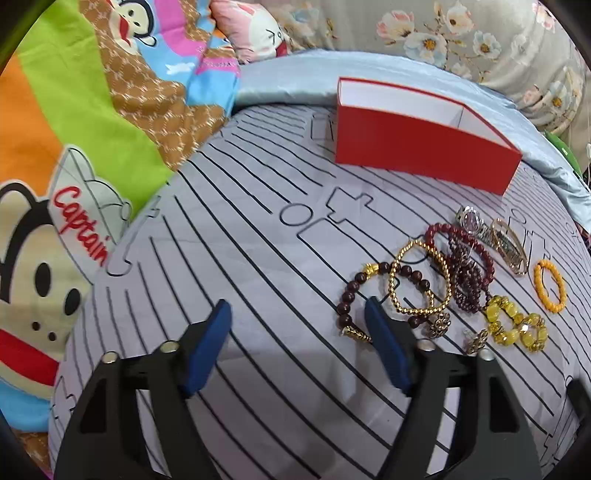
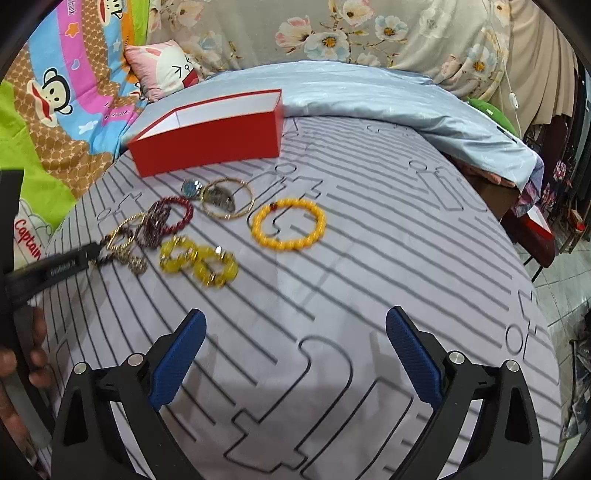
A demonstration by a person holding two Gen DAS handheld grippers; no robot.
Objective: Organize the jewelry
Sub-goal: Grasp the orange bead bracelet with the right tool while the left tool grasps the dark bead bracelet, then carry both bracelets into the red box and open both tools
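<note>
A heap of jewelry lies on the striped grey sheet [image 1: 258,240]: a dark brown bead bracelet [image 1: 349,295], a gold twisted bangle [image 1: 402,254], a red bead bracelet [image 1: 443,229], two watches [image 1: 471,219], yellow bead bracelets [image 1: 498,314] and an orange bracelet [image 2: 321,221]. Behind the heap an open red box [image 1: 424,147] stands with a white inside. My left gripper [image 1: 297,306] is open with bare sheet between its fingers, the right-hand fingertip just beside the brown bracelet. My right gripper [image 2: 295,314] is open over bare sheet, nearer than the yellow bracelets [image 2: 221,273].
A colourful cartoon blanket [image 1: 74,147] borders the sheet on the left. A folded pale blue cover [image 2: 406,99] and floral bedding [image 2: 332,33] lie behind. The bed's edge drops to a tiled floor [image 2: 569,295] on the right. A hand [image 2: 33,350] grips the left tool.
</note>
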